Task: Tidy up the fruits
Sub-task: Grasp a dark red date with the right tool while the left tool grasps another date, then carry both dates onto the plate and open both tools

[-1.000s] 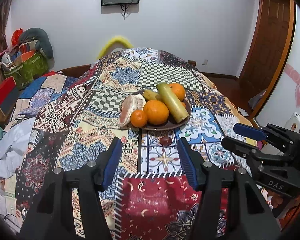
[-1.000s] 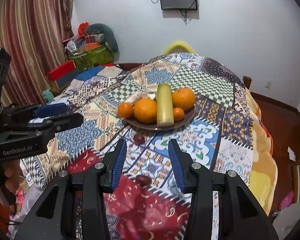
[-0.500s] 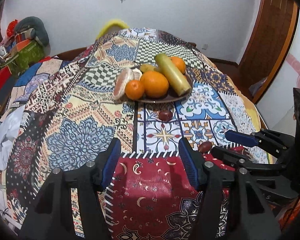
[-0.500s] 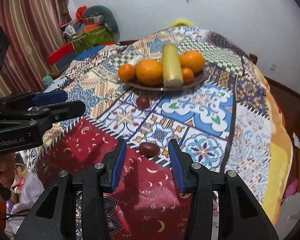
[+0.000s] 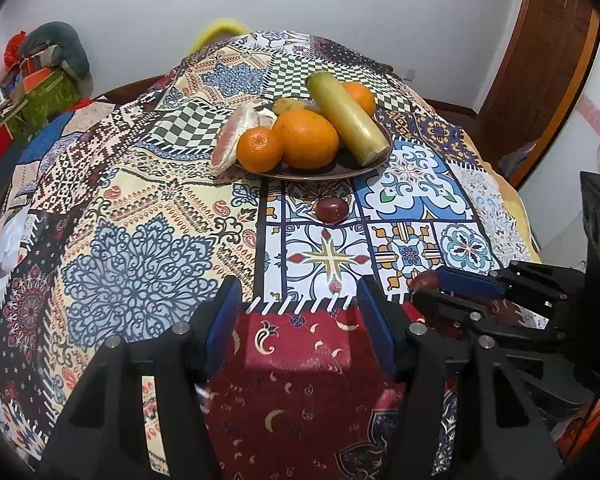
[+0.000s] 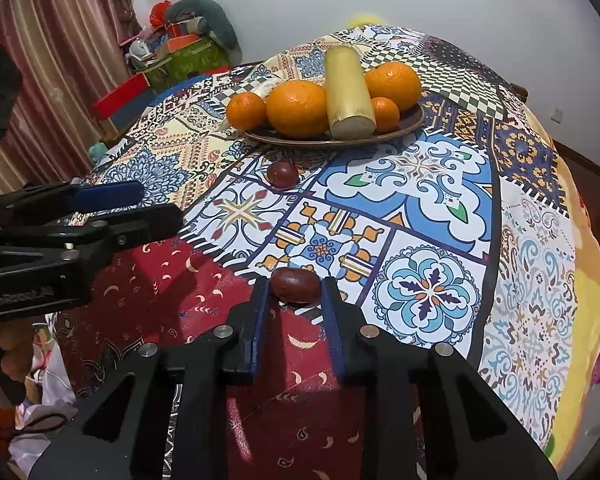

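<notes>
Gripping: right gripper (image 6: 294, 286) fingers clamp dark-red glossy oval fruit (image 6: 295, 285) | left gripper (image 5: 298, 304) fingers apart, empty

Date (image 6: 283, 174) before plate (image 6: 414, 120) (oranges (image 6: 297, 108) aboard)

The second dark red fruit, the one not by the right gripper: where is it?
In the right wrist view, the loose red fruit lies on the patchwork cloth just below the fruit plate's near left rim.

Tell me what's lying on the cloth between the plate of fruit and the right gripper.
One small dark red fruit, loose on the cloth just before the plate. The right gripper is shut on another; right wrist view.
</notes>
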The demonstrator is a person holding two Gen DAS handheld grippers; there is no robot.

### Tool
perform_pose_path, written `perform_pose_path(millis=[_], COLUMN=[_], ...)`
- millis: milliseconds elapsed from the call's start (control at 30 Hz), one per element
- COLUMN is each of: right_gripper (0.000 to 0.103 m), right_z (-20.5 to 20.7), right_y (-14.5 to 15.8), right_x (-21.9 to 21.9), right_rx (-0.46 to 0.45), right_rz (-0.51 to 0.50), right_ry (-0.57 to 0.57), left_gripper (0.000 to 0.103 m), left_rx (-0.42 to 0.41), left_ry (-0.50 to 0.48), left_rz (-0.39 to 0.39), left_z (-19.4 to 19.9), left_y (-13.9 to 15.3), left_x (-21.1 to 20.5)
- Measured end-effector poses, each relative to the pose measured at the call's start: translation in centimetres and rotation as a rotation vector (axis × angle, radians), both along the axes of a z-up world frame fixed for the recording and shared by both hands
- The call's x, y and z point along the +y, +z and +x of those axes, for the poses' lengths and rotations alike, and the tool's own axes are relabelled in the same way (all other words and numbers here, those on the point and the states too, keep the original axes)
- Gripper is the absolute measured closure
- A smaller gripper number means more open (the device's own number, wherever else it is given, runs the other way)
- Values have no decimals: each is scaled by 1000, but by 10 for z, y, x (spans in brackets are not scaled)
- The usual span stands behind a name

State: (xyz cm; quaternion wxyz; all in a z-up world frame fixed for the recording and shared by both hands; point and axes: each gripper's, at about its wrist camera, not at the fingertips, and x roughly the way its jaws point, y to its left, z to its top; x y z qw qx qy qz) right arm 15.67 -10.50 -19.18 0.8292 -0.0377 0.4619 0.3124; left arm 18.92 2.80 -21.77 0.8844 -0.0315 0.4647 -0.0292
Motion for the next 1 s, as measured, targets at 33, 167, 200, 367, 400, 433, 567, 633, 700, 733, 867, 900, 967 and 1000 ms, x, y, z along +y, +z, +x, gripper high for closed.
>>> perform_pose_path(millis=[33, 167, 200, 367, 400, 433, 567, 633, 700, 733, 867, 900, 967, 1000], right_gripper=[80, 80, 80, 80, 80, 80, 80, 80, 80, 80, 80, 80, 80, 80], right_z=[0, 5, 7, 20, 23, 25, 34, 39, 43, 45, 50, 51, 52, 52], right_y=[0, 7, 8, 19, 21, 22, 24, 23, 23, 22, 21, 21, 20, 20], right_x=[0, -5, -7, -21, -23, -26, -34, -37, -39, -40, -42, -42, -41, -41], right_rx=[2, -12, -17, -50, -55, -58, -62, -62, -59, -57, -53, -52, -51, -51], right_rz=[4, 18, 21, 38, 41, 44, 56, 62, 70, 75, 84, 85, 89, 89], right_ry=[0, -15, -20, -58, -66, -74, -96, -104, -110, -113, -114, -113, -111, -109], left_gripper=[44, 44, 44, 54, 56, 58, 61, 61, 61, 61, 67, 74, 74, 74], left_rx=[1, 8, 9, 20, 26, 29, 44, 46, 55, 61, 65, 61, 55, 53], left_ry=[-1, -15, -18, -36, -41, -44, -55, -59, -62, -65, -66, -65, -62, -58], left_rz=[0, -13, -14, -16, -18, -20, -14, -13, -14, -12, -2, -1, -13, -14], left_z=[2, 14, 17, 37, 41, 44, 61, 68, 76, 79, 86, 87, 87, 86], left_y=[-1, -5, -5, -12, -14, -16, -23, -25, -28, -30, -36, -36, -36, -36], left_x=[-1, -4, -5, -13, -15, -16, -22, -24, -26, -27, -29, -28, -26, -25])
